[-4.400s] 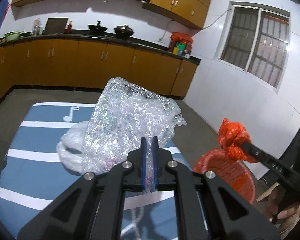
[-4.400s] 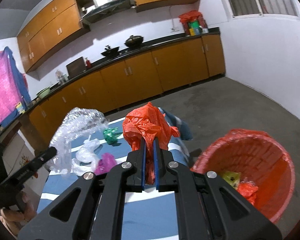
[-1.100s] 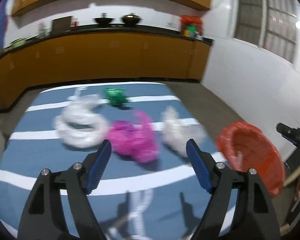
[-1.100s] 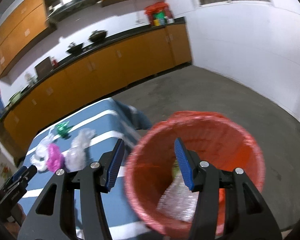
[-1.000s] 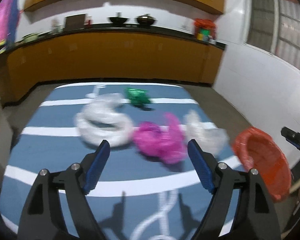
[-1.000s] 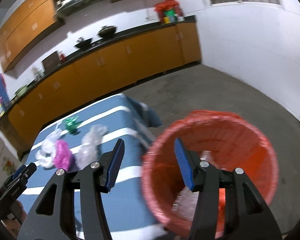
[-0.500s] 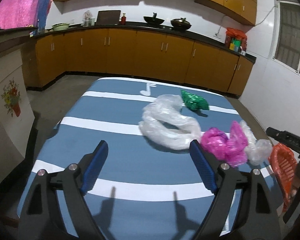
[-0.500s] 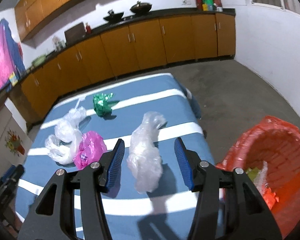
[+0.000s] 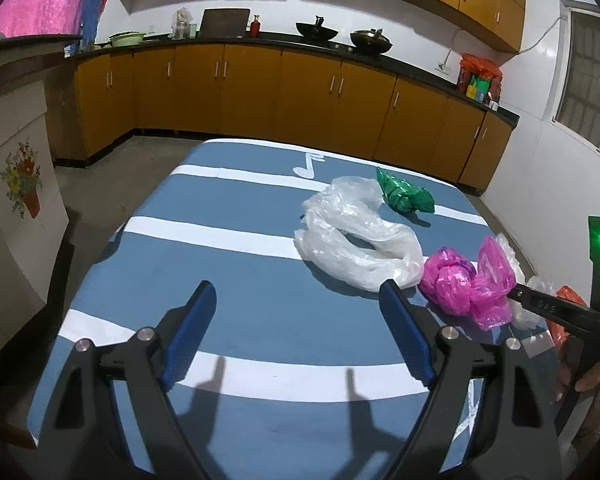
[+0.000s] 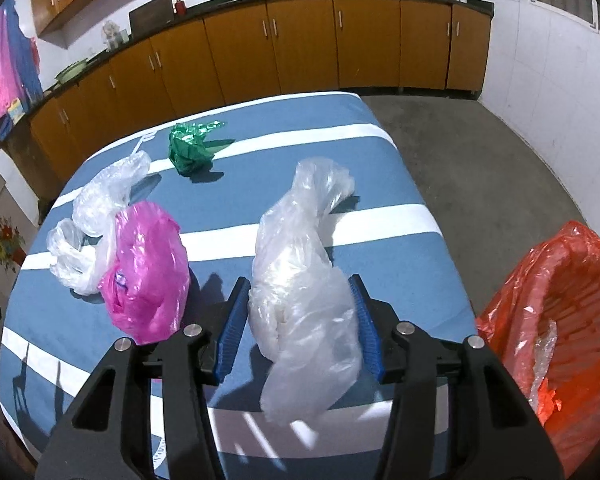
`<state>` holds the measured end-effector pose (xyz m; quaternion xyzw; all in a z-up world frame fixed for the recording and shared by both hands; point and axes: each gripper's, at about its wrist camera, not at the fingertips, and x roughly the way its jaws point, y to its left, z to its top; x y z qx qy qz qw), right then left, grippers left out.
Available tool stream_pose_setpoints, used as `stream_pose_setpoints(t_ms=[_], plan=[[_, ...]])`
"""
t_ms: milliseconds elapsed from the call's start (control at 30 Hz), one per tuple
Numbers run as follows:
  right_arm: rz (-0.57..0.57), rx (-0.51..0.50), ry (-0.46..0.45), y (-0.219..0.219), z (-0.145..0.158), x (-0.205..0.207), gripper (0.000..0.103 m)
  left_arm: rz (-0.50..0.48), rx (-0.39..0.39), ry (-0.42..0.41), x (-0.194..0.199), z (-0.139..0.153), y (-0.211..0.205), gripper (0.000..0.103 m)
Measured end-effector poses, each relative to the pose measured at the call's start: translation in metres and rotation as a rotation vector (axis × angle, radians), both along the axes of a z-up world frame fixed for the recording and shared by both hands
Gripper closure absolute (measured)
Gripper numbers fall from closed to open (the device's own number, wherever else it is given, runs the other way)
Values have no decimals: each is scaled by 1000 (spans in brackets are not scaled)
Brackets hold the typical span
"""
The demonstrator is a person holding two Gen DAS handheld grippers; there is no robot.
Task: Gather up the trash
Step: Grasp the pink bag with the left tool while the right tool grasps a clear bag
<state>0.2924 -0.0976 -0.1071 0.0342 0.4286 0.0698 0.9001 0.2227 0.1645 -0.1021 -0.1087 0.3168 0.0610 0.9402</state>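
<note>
Pickup step: right gripper [image 10: 298,320] jaws closing around clear plastic bag [image 10: 300,292] near table's right edge, pads not yet pinching. Left gripper [image 9: 296,332] wide, empty. Next: clamp, carry to red bin [image 10: 560,320].

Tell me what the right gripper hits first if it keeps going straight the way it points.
The clear plastic bag: it already lies between the closing right gripper pads, with the blue striped tablecloth probably right beneath it.

The left gripper [image 9: 296,330] hangs wide open, tilted downward. The right gripper [image 10: 298,326] angles down steeper, its fingers [image 10: 232,326] closing, a hand [image 9: 588,376] gripping it.
</note>
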Motion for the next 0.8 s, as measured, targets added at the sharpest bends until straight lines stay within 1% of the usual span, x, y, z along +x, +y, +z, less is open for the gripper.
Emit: stream_pose_setpoints(t_ms=[133, 200, 333, 500, 633, 800], plan=[[18, 5, 3, 2, -1, -1, 69, -20, -7, 3, 2, -1, -7, 21], [24, 8, -1, 1, 1, -5, 71, -35, -12, 2, 4, 0, -12, 21], [13, 22, -21, -7, 7, -13, 72, -81, -26, -4, 10, 5, -29, 21], [-21, 46, -47, -24, 18, -28, 72, -168, -48, -7, 25, 9, -64, 21], [-50, 67, -63, -43, 27, -42, 72, -244, -24, -6, 37, 10, -100, 21], [-77, 93, -68, -60, 31, -56, 72, -284, 20, 20, 55, 3, -133, 21]])
